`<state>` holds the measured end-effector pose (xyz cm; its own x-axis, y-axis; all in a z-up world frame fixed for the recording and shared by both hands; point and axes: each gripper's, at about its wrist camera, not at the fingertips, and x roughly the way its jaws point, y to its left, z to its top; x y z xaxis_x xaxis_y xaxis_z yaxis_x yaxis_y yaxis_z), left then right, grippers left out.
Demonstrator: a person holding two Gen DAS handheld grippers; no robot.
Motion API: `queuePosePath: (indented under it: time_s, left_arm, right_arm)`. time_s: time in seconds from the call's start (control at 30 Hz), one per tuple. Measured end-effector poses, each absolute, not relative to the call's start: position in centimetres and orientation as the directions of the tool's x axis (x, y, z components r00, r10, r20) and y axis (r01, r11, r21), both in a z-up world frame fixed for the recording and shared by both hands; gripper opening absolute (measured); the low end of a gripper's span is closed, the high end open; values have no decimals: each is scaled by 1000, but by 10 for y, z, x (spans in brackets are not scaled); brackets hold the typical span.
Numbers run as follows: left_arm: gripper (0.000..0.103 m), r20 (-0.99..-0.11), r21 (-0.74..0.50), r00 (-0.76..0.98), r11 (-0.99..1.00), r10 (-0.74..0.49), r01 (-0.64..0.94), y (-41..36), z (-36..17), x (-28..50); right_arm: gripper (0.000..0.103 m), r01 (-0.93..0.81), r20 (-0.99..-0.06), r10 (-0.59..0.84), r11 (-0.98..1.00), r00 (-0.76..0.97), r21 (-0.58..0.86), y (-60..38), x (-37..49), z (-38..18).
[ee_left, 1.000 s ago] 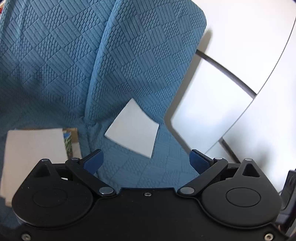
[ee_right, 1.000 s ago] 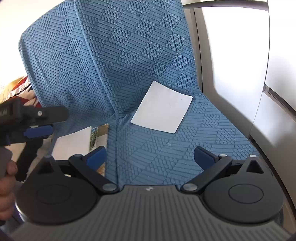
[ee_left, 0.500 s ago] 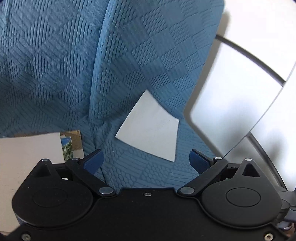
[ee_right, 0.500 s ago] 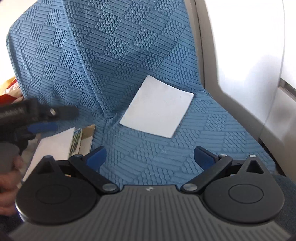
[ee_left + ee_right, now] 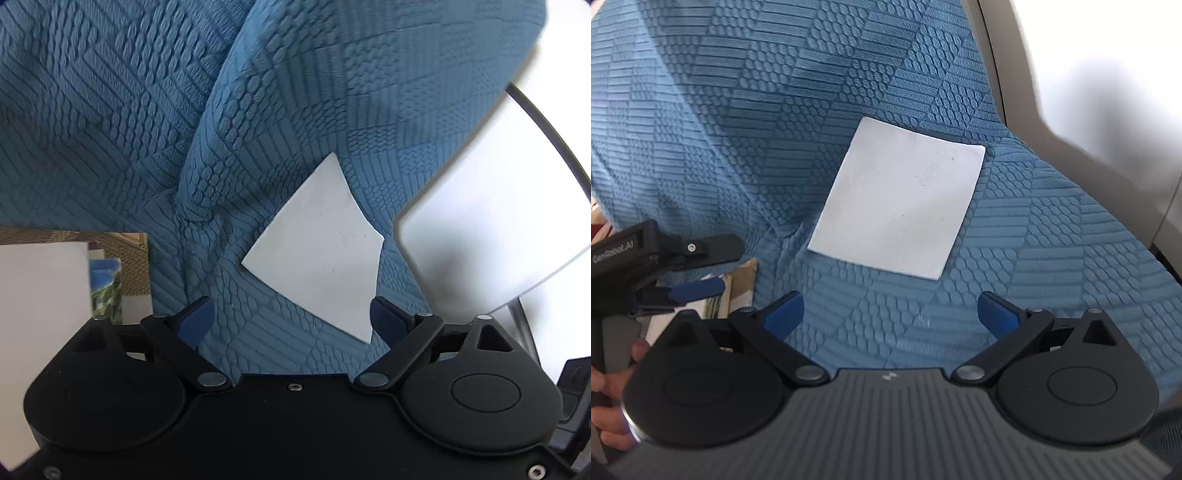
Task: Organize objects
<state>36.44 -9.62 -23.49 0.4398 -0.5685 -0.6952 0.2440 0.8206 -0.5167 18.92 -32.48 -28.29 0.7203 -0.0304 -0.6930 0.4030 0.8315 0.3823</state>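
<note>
A white sheet of paper (image 5: 317, 254) lies flat on a blue textured seat cover (image 5: 280, 110); the right wrist view shows the sheet (image 5: 897, 203) just ahead. My left gripper (image 5: 290, 312) hovers close over the cover, and its jaws are closing. Only fabric and the sheet's near corner show between them, and the pads press on nothing. My right gripper (image 5: 890, 308) is open and empty, a little short of the sheet. The left gripper (image 5: 709, 267) also appears at the left of the right wrist view, above a pile of papers (image 5: 738, 288).
A white page (image 5: 40, 295) over a printed booklet (image 5: 107, 284) and cardboard lies left of the seat's crease. A pale panel (image 5: 491, 229) with a dark trim rises at the right. A hand (image 5: 613, 384) holds the left gripper's handle.
Both grippers have sunk and come closer to the white sheet, which now looks larger. The left gripper's fingers stand slightly nearer each other than before.
</note>
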Motion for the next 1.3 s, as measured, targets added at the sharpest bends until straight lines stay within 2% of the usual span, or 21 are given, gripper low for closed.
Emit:
queuePosePath:
  time_s: [0.07, 0.1, 0.13, 0.17, 0.23, 0.33, 0.37, 0.4, 0.53, 0.77, 0.87, 1.17, 1.3]
  left_arm:
    - [81, -699, -526, 425, 816, -575, 240, -99, -240, 377]
    - [76, -701, -522, 422, 817, -575, 247, -101, -242, 382]
    - [71, -704, -516, 416, 817, -575, 256, -103, -244, 387]
    - [68, -708, -514, 407, 816, -577, 263, -106, -248, 392]
    - [56, -714, -524, 380, 809, -588, 266, -111, -255, 401]
    - [49, -726, -528, 357, 809, -588, 258, -117, -268, 415]
    - [47, -730, -525, 358, 813, -582, 251, -118, -272, 418]
    - [42, -732, -524, 365, 818, -575, 238, -118, -275, 421]
    - [39, -743, -514, 370, 830, -557, 216, -123, -285, 429]
    - [40, -758, -424, 412, 862, -506, 278, -140, -298, 435]
    - [40, -752, -426, 415, 858, -512, 287, -141, -303, 438]
    - [41, -695, -598, 358, 778, -624, 195, -128, -312, 449]
    - [41, -580, -794, 251, 607, -775, 40, -107, -326, 457]
  right_arm:
    - [88, 408, -694, -14, 818, 719, 407, -332, 199, -287]
    - [76, 414, -698, -12, 812, 716, 411, -335, 203, -289]
    - [70, 426, -707, -20, 810, 707, 404, -338, 208, -291]
    - [68, 433, -711, -24, 808, 703, 400, -342, 213, -294]
    - [50, 445, -715, -24, 797, 699, 408, -349, 221, -299]
    - [33, 457, -721, -22, 787, 692, 415, -358, 231, -306]
    - [30, 458, -722, -19, 785, 691, 418, -360, 233, -308]
    - [29, 460, -724, -16, 782, 690, 421, -363, 236, -310]
    - [29, 450, -719, 13, 772, 695, 449, -367, 245, -317]
    - [29, 442, -726, 21, 781, 687, 441, -362, 251, -325]
    - [29, 447, -726, 29, 771, 687, 453, -362, 253, -327]
    - [26, 466, -710, 51, 721, 703, 513, -368, 256, -333]
    - [25, 472, -701, 54, 703, 711, 532, -370, 254, -335]
